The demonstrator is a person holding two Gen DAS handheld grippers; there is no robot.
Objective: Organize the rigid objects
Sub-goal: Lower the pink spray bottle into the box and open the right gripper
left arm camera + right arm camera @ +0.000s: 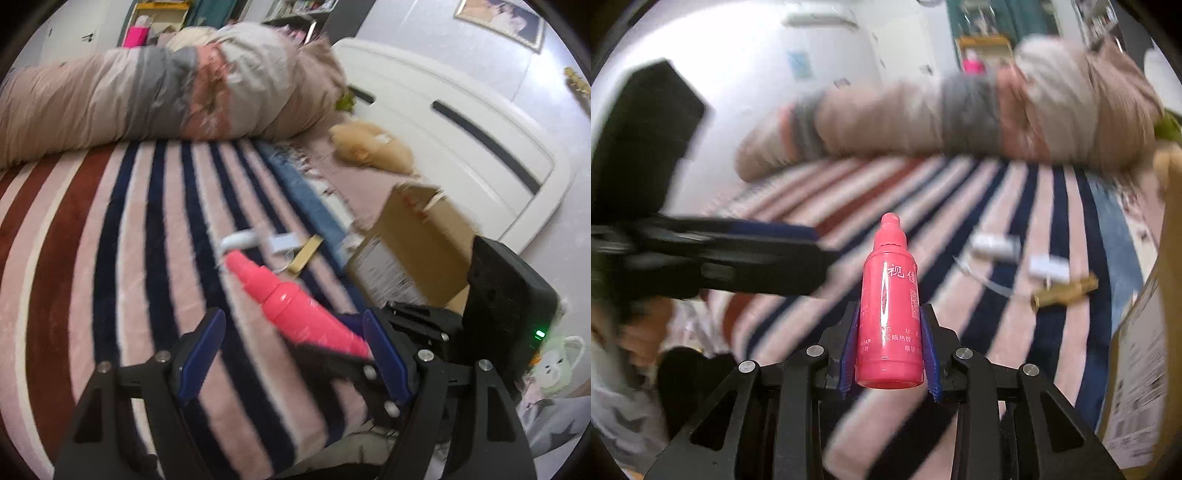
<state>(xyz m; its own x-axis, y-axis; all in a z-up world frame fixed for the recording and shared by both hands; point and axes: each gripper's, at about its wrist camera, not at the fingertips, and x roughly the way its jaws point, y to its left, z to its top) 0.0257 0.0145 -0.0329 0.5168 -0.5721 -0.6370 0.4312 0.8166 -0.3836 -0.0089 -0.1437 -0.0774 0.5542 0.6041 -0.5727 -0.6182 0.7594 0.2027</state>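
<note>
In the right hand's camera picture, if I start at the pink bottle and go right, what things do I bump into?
Pink bottle → first white piece → second white piece → gold-coloured thing → cardboard box.

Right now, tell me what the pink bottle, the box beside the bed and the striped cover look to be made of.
Pink bottle: glossy plastic by its look, with a sharp white highlight down its side.
Box: brown cardboard, matt, with an open flap and a printed label.
Striped cover: soft fabric, probably plush; fuzzy and matt, though blur hides the weave.
</note>
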